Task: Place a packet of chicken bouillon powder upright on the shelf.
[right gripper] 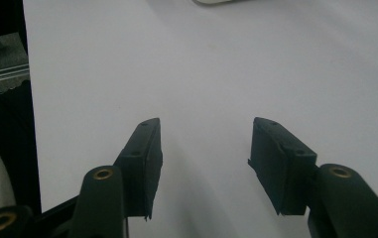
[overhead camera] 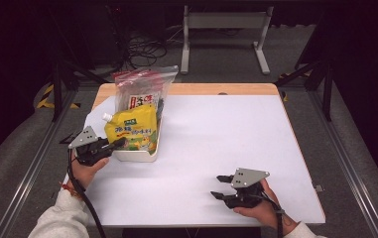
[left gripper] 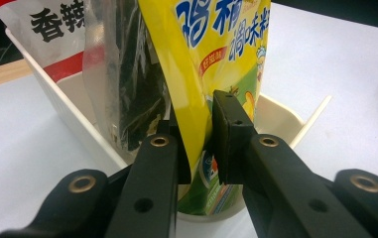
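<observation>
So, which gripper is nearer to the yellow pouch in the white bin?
The left. The left gripper has its jaws on either side of the yellow pouch at the white bin. The right gripper is far off, open over the bare table.

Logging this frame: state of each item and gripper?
yellow pouch: upright in tub, edge pinched by left gripper
zip bag: upright in tub, behind pouch
white tub: on table, holding both
right gripper: open, empty, over table
</observation>
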